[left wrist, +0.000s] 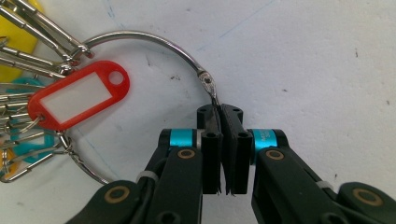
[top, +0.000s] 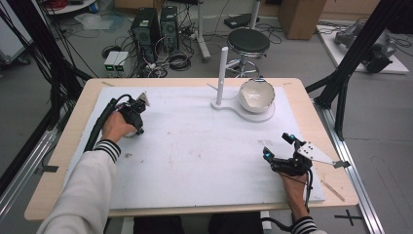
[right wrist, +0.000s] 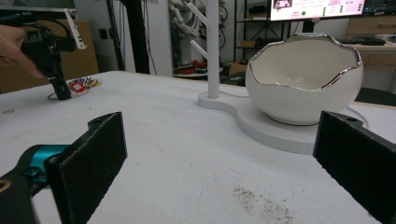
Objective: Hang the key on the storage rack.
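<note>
A large metal key ring lies on the white mat with several keys and a red tag on it. My left gripper points down at the mat, shut on the ring's wire just below its clasp. In the high view that gripper is at the mat's left, under the person's hand. From the right gripper view it stands over the bunch of keys. My right gripper rests near the right front, jaws wide open and empty, facing a white eggshell-shaped bowl.
The bowl sits on a white base plate with an upright white post at the back of the mat. A wooden table edge frames the mat. A stool and computer towers stand beyond the table.
</note>
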### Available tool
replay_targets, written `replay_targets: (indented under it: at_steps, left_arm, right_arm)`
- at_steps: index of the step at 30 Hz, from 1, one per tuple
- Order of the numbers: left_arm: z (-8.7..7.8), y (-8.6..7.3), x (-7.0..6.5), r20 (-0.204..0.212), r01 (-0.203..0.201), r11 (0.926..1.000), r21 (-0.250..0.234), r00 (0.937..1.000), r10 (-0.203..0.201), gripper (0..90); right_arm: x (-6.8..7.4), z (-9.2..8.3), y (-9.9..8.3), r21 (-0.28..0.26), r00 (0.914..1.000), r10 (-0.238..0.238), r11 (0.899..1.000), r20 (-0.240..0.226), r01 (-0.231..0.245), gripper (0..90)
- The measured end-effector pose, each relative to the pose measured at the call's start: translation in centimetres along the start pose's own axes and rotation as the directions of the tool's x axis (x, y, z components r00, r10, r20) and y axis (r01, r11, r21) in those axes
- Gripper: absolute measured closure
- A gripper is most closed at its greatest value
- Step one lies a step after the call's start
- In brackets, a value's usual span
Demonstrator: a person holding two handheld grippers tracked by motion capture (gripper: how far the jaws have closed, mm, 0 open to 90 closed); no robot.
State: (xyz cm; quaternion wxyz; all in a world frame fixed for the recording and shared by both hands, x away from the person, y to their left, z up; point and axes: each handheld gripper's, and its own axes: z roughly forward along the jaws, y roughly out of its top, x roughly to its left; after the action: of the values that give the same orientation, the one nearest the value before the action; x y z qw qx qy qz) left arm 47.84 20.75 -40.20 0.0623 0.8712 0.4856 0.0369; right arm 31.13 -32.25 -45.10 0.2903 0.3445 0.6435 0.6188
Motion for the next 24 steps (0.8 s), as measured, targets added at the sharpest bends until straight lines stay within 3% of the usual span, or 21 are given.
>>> replay_targets:
  at_steps: [5,9,11,16,24]
  left_arm:
    - [-0.5,-0.3,0.2,-0.015,-0.01,0.9998,-0.019,0.9998,0.01,86.6]
    - [-1.5,-0.6,0.3,-0.014,-0.006,0.9964,-0.084,0.9999,0.005,86.6]
    - [-2.2,-0.8,0.2,-0.018,-0.024,0.9941,-0.106,0.9996,0.023,86.6]
    - [-3.7,-1.5,-0.1,-0.015,-0.049,0.9851,-0.165,0.9988,0.047,86.8]
    - [-5.7,-2.6,-0.2,-0.023,-0.106,0.9625,-0.25,0.9944,0.103,86.9]
  right_arm:
    - [0.0,0.0,0.0,0.0,1.0,0.004,1.0,0.0,-0.004,2.3]
    - [0.0,0.0,0.0,0.0,1.0,0.003,1.0,0.0,-0.003,2.3]
    - [0.0,0.0,0.0,0.0,1.0,0.0,1.0,0.002,0.0,2.3]
    - [0.0,0.0,0.0,-0.001,1.0,0.0,1.0,0.003,0.0,2.3]
    - [0.0,0.0,0.0,0.0,1.0,-0.002,1.0,0.002,0.002,2.3]
